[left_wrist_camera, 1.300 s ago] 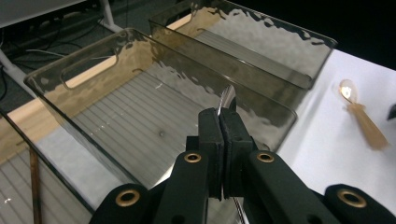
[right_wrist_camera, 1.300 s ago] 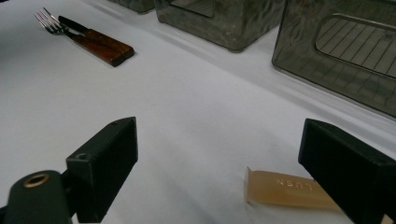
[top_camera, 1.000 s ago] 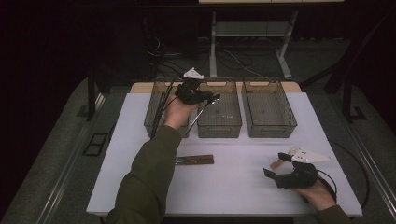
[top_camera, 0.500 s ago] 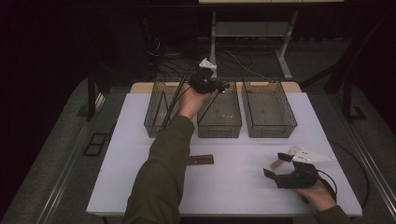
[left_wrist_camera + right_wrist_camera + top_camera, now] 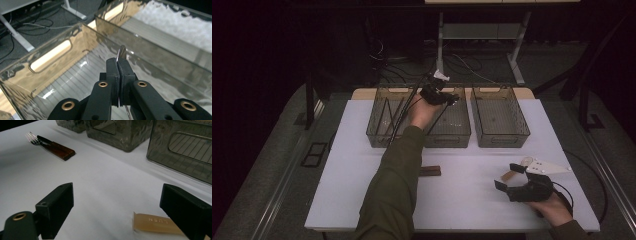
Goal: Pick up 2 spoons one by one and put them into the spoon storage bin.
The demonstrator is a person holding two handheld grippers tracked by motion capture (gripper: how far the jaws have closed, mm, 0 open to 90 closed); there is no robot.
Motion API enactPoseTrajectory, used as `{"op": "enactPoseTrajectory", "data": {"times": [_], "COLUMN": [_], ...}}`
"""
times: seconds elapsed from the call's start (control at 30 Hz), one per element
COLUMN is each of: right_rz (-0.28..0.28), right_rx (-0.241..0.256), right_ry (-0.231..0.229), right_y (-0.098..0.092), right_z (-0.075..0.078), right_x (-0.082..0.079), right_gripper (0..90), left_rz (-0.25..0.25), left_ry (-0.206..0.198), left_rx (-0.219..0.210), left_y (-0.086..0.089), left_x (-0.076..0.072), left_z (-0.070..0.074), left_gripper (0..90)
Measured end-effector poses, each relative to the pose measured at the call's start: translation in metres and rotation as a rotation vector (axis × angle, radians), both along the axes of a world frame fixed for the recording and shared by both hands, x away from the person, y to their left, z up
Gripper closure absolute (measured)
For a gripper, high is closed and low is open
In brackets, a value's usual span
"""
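- Dark floor, cabling and a frame leg surround the white table [image 5: 362, 165], which carries three clear bins in a row along its far edge.
- Left hand-held gripper [image 5: 453, 98]: jaws pressed together on a thin metal utensil [image 5: 122, 53]. In the left gripper view, its rounded tip stands just above the jaw tips, and a thin shaft shows below them. Whether it is a spoon or a knife cannot be told.
- Change: one second ago this hand-held gripper was over the left bin [image 5: 384, 117]. It has since travelled right and now hangs over the middle bin [image 5: 454, 125], with the utensil above that bin's ribbed floor.
- Meaning: the carry stage appears nearly complete. The likely next action is to lower the utensil and release it into the middle bin. This is a judgement only.
- Right hand-held gripper [image 5: 510, 176]: jaws wide apart, holding nothing. It has stayed at the near right of the table through the last second.
- A tan-handled piece [image 5: 152, 223] lies flat on the table between the right jaws, not touched by them. It is probably the next item to collect.
- A dark wooden-handled fork [image 5: 51, 143] lies near the table centre, well apart from both hand-held grippers. A second wooden-handled piece lies against it.
- Right bin [image 5: 499, 117]: contents cannot be made out.
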State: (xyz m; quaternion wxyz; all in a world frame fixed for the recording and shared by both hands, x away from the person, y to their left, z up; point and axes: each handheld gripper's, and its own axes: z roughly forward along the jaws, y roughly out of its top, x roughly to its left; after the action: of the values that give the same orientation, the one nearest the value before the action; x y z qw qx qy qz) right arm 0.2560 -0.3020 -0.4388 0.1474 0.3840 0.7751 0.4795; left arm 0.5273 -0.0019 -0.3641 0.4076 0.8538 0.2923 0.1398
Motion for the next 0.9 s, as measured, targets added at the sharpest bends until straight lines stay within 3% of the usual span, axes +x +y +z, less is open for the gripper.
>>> {"op": "enactPoseTrajectory", "data": {"times": [0.1, 0.2, 0.43, 0.47, 0.53, 0.8, 0.9], "right_rz": [0.0, 0.005, 0.0, 0.002, 0.001, 0.0, -0.004], "right_rx": [-0.002, -0.002, -0.005, -0.008, -0.005, -0.014, -0.014], "right_ry": [-0.002, 0.0, 0.0, 0.003, 0.0, 0.005, 0.004], "right_y": [0.001, 0.002, 0.001, 0.001, 0.001, 0.002, 0.002], "right_z": [0.0, 0.0, 0.0, 0.0, -0.001, -0.002, -0.002], "right_x": [0.001, 0.0, 0.001, 0.001, 0.002, 0.003, 0.002], "right_gripper": [11.1, 11.1, 11.1, 11.1, 11.1, 11.1, 11.1], "left_rz": [0.0, 0.007, -0.005, 0.0, -0.009, -0.059, -0.063], "left_ry": [-0.008, -0.02, 0.018, 0.027, 0.034, 0.02, 0.018], "left_rx": [0.026, 0.023, -0.038, -0.071, -0.097, -0.084, -0.101], "left_y": [-0.002, -0.003, 0.004, 0.004, 0.007, 0.022, 0.029], "left_x": [-0.001, -0.003, -0.01, -0.012, -0.017, -0.043, -0.054], "left_z": [-0.003, -0.005, -0.001, -0.001, 0.0, 0.008, 0.011], "left_gripper": [87.6, 71.6, 59.7, 59.2, 56.1, 46.2, 42.5]}}
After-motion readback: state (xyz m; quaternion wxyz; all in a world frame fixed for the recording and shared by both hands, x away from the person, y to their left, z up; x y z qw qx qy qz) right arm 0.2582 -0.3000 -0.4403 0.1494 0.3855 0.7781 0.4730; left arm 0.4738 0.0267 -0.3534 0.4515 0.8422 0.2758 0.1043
